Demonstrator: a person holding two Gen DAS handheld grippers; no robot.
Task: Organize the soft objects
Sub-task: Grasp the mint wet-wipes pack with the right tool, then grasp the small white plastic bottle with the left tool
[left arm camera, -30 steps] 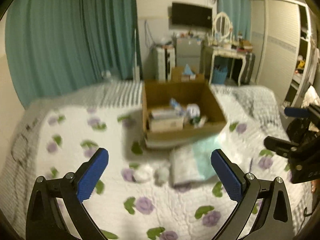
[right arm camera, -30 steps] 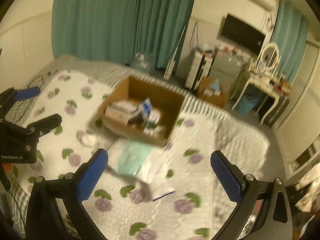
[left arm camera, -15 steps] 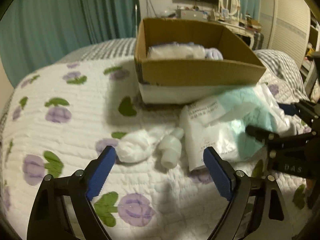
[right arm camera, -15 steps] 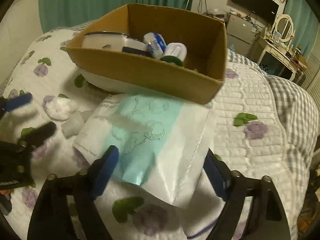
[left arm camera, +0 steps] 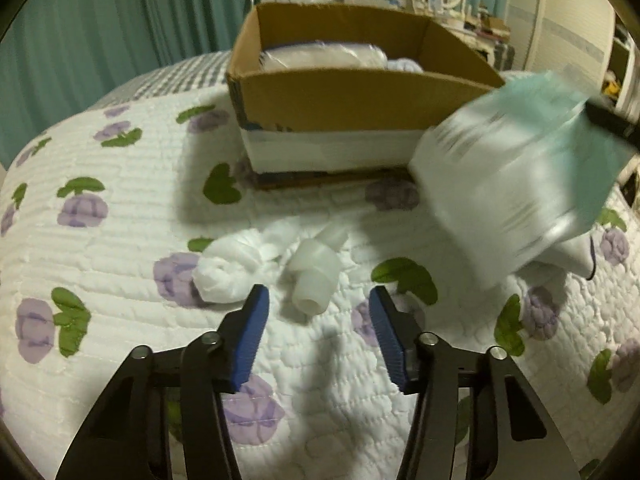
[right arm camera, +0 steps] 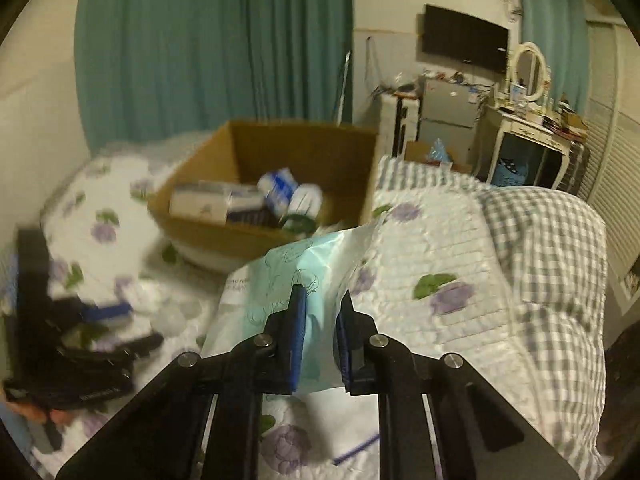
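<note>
Teal-white packet [right arm camera: 280,288], apparently one, in right gripper [right arm camera: 320,320]

Left gripper [left arm camera: 318,312] low, blue-padded jaws spread apart, nothing between; right gripper [right arm camera: 321,314] raised, jaws clamped on plastic packet [right arm camera: 280,280].

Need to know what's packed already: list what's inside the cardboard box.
Inside the cardboard box: a flat white package, a blue-and-white roll, a white bundle and something dark green. The near wall hides anything lower.
</note>
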